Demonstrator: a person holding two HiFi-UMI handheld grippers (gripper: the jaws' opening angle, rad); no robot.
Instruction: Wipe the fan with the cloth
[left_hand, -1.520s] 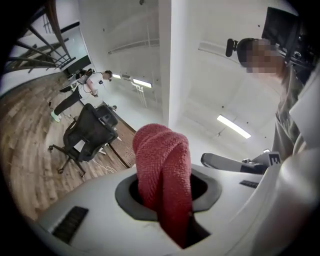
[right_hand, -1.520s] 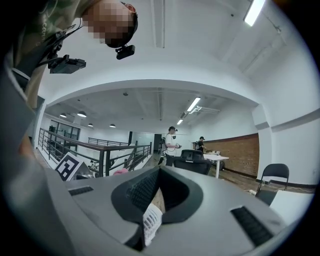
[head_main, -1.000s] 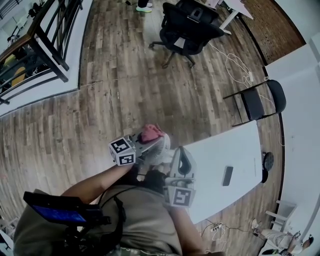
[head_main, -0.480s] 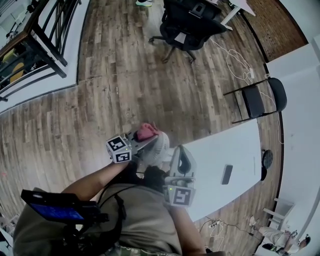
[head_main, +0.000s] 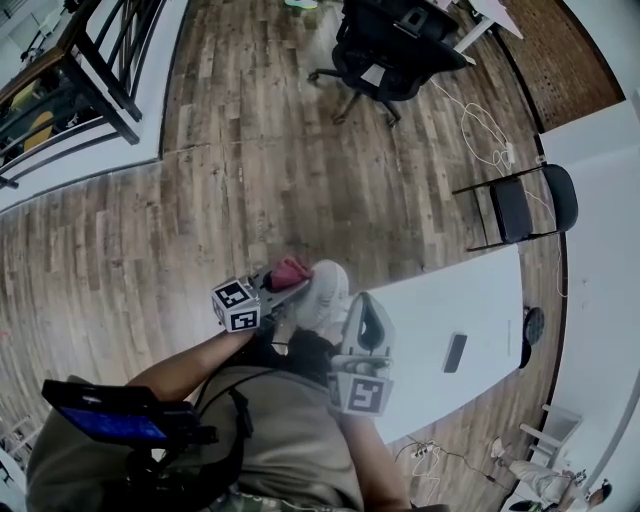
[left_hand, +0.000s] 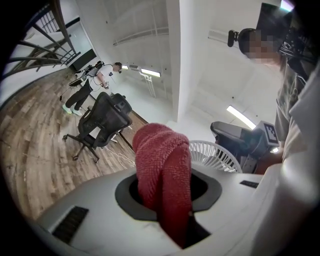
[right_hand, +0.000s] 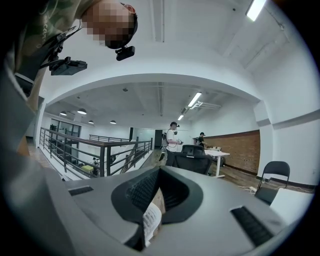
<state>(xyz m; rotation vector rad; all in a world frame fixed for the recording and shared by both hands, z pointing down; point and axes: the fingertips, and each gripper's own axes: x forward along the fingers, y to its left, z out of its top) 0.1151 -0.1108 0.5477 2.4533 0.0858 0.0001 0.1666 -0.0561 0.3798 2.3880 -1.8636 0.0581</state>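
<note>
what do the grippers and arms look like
The left gripper and right gripper have smooth pale grey shells with a dark oval recess round the jaws and dark slotted vents. Each carries a white cube with black square markers. The person wears a khaki shirt; the forearms are uncovered.

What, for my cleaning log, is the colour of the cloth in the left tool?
Red, knitted. The cloth shows best in the left gripper view.

Rough knitted red cloth (left_hand: 161, 172), white ribbed plastic fan (left_hand: 214, 154), matt wood-plank floor (head_main: 250, 200).
</note>
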